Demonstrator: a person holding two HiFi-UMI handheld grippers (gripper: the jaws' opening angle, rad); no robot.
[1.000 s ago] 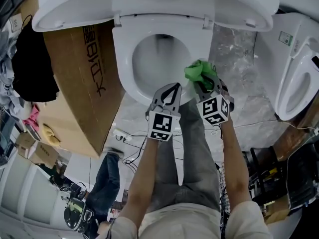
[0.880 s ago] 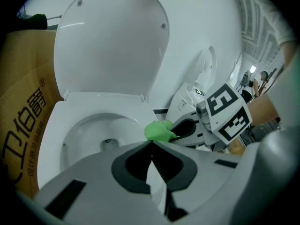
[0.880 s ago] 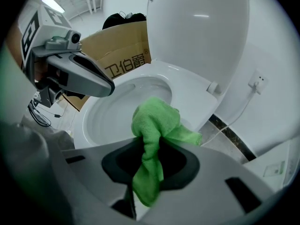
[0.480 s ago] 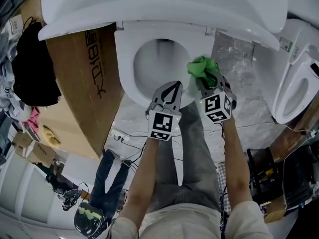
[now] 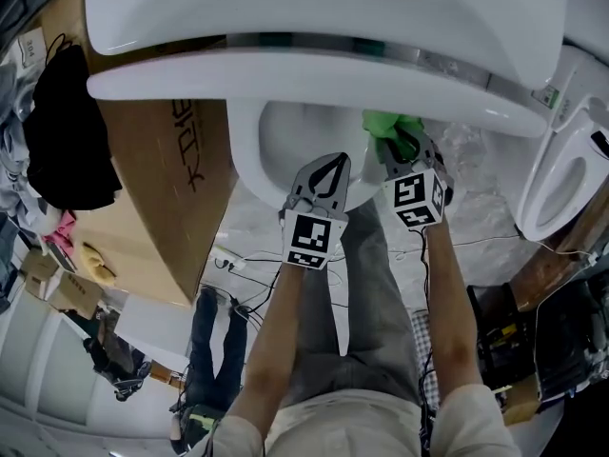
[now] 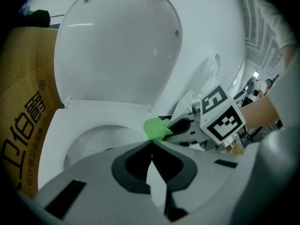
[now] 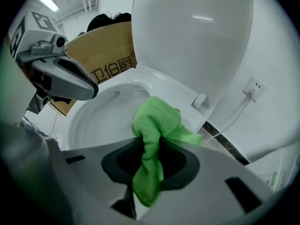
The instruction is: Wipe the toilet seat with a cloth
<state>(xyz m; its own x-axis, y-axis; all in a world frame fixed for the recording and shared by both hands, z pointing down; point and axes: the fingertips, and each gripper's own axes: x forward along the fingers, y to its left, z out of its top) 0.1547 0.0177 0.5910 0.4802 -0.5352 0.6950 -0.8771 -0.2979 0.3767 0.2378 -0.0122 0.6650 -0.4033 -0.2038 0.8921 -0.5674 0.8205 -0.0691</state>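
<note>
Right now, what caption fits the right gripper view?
Right gripper holds a green cloth near the toilet seat.

— Left gripper (image 5: 333, 165)?
— Jaws together, nothing between them. Left forearm (image 5: 281, 341) bare, stretched forward.
— Right gripper (image 5: 398, 150)?
— Just beside it, slightly further ahead. Jaws clamped on green cloth (image 7: 152, 125). Right forearm (image 5: 445, 312) bare, roughly parallel.

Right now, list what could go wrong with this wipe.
1. The right gripper pinches the green cloth by one narrow fold, with loose ends hanging. It may slip out when it is pressed on the toilet seat.
2. A loose end might trail into the bowl.
3. The raised lid stands just behind the cloth, and a knock could bring it down onto the gripper.
</note>
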